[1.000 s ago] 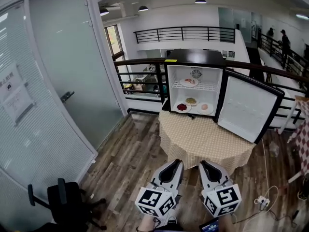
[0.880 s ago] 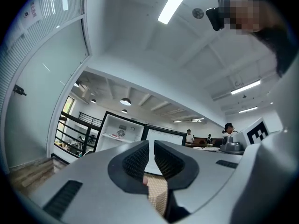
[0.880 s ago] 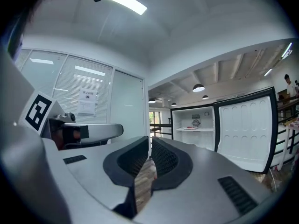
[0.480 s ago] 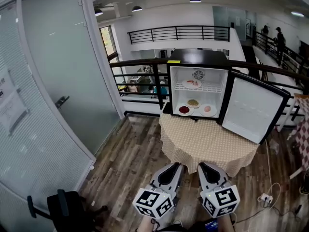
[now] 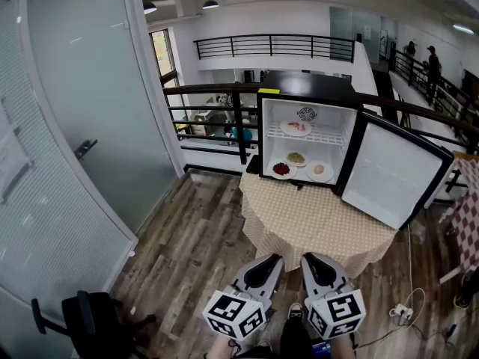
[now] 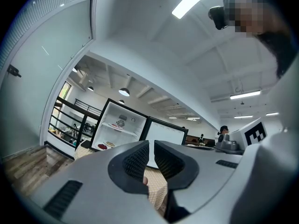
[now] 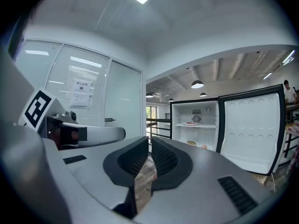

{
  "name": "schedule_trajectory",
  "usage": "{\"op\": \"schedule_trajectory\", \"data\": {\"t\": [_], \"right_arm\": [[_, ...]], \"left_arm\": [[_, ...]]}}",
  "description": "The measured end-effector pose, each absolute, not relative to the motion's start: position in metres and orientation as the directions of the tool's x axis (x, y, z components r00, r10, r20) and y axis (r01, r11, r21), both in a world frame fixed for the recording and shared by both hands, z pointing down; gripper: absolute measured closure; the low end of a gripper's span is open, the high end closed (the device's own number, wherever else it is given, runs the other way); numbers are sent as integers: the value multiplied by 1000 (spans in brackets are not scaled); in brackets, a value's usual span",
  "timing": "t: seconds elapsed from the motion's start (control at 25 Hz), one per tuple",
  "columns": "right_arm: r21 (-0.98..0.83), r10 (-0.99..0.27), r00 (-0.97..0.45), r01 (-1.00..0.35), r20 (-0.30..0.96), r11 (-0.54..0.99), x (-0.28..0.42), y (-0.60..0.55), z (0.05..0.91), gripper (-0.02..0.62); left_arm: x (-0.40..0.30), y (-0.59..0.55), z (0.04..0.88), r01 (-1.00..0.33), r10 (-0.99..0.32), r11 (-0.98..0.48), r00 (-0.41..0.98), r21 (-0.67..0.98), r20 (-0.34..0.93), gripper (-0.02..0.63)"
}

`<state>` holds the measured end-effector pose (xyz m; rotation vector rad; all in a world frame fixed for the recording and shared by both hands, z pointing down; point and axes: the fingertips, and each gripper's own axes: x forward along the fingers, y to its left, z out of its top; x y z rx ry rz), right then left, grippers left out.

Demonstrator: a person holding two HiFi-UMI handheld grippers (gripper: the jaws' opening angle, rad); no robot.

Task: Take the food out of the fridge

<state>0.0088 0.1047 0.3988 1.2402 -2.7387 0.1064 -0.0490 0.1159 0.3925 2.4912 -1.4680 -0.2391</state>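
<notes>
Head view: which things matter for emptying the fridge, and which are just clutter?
Job: fridge, its door, shelf plate, lower plates with red, greenish and pink food, table.
Around: chair, power strip, railing.

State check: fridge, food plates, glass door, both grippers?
fridge: open, standing on the table
fridge door: swung wide to the right
upper-shelf plate: inside, on the wire shelf
bottom plates: three, inside on the fridge floor
glass door: closed
left gripper: shut, empty
right gripper: shut, empty
</notes>
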Motion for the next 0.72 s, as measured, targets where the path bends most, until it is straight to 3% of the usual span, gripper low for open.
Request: {"op": "schedule_trajectory", "data": {"t": [0.72], "right_arm": [[-53, -700, -691, -718, 181, 694, 4, -67, 405, 561]], "left_arm": [[-57, -51, 396, -857, -908, -396, 419, 329, -2, 560]]}}
